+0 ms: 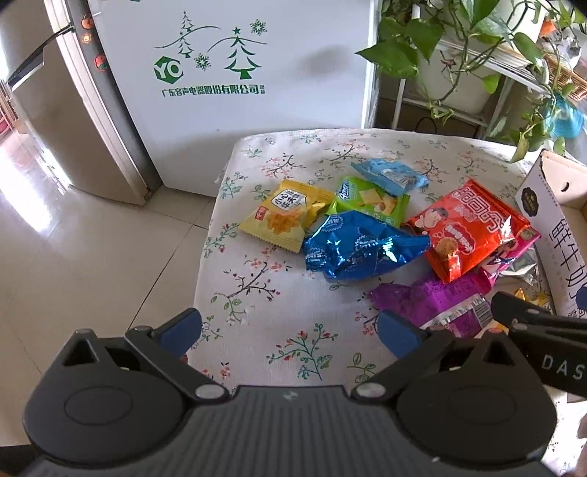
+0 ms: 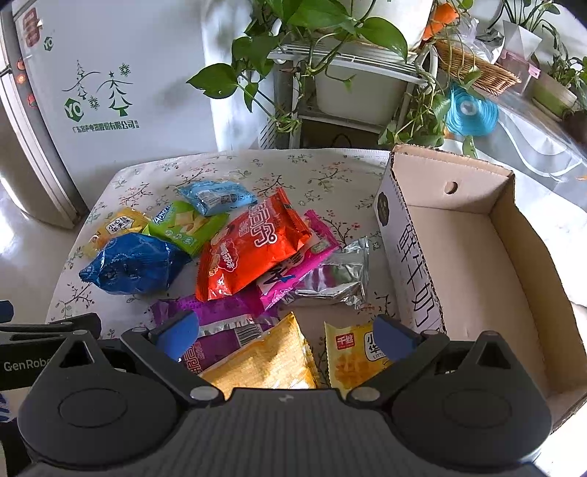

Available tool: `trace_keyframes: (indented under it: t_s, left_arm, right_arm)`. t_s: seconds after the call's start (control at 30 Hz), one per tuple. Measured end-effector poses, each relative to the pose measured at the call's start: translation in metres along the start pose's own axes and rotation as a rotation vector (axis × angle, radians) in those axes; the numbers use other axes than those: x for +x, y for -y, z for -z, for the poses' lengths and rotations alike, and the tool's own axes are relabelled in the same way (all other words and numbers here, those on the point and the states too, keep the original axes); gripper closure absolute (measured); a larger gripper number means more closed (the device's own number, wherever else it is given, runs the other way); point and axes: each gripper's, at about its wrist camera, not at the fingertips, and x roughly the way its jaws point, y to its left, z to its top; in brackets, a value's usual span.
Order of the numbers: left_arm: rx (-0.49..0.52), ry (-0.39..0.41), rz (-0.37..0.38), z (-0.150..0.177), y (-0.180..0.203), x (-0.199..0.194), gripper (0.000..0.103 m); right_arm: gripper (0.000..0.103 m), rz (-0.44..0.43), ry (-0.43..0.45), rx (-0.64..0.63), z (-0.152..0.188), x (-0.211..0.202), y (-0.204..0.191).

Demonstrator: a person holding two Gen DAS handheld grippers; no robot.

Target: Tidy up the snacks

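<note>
A heap of snack packets was spread on a floral tablecloth [image 1: 256,301], with an open cardboard box [image 2: 477,257] standing at the right edge of the table. The left gripper [image 1: 291,330] was held above bare cloth near the table's front, its blue-padded fingers [image 1: 181,330] set wide apart and nothing between them. The right gripper [image 2: 288,339] was likewise spread wide and empty, poised over the nearest packets: a purple packet [image 2: 220,330], a large yellow packet [image 2: 264,359] and a small yellow packet [image 2: 352,352], the last lying just beside the box wall. Farther back, a red packet [image 2: 253,246] was seen lying over a pink packet [image 2: 293,275], which in turn overlapped a silver foil packet [image 2: 337,279]. To the left of these lay a crumpled dark blue bag [image 1: 359,246], touching a green packet [image 1: 370,200] and another yellow packet [image 1: 284,214]; a light blue packet [image 1: 390,172] lay farthest back. No packet was visible in the part of the box interior that was in view. Behind the table, a white refrigerator [image 1: 238,73] with green tree decals and trailing potted plants [image 2: 312,22] on a white rack were visible.
</note>
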Motion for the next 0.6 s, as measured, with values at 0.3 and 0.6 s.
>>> trace_keyframes:
  t_s: [0.3,0.6]
  left_arm:
    - [-0.001,0.0,-0.007,0.0004,-0.0009,0.0001,0.002]
    - [0.0,0.004,-0.014,0.0014,-0.0009,0.0006,0.002]
  right_arm:
    - [0.0,-0.002,-0.007,0.003,0.0003,0.0019,-0.0013]
    - [0.0,-0.003,-0.006,0.001,0.001,0.0028,-0.0015]
